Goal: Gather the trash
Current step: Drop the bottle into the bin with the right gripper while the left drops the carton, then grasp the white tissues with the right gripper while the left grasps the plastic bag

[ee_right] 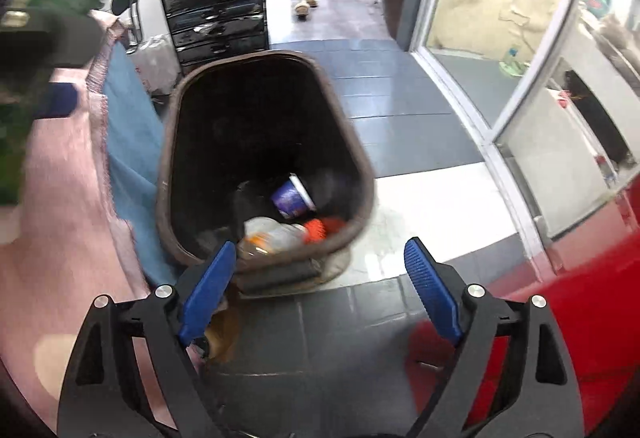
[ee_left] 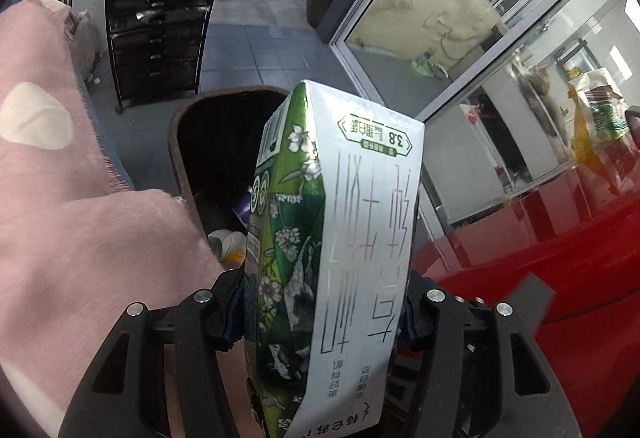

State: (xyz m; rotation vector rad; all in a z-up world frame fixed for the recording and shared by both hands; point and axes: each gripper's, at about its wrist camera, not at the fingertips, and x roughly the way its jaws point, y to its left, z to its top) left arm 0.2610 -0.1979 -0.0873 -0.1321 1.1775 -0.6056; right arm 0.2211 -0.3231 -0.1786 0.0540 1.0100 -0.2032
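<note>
The milk carton (ee_left: 332,258) in the left wrist view carries printing that reads upside down: "3.8" inside a green-bordered hexagonal badge at 12 o'clock on its white face, and large thin Chinese characters below it that cannot be made out. Nothing legible shows in the right wrist view.

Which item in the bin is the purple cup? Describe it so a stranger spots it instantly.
Find the dark brown bin standing on the tiled floor beside the pink cloth. Look at the trash heaped at its bottom. The purple cup lies on its side above the clear plastic bottle, the only purple, white-rimmed piece there.
</note>
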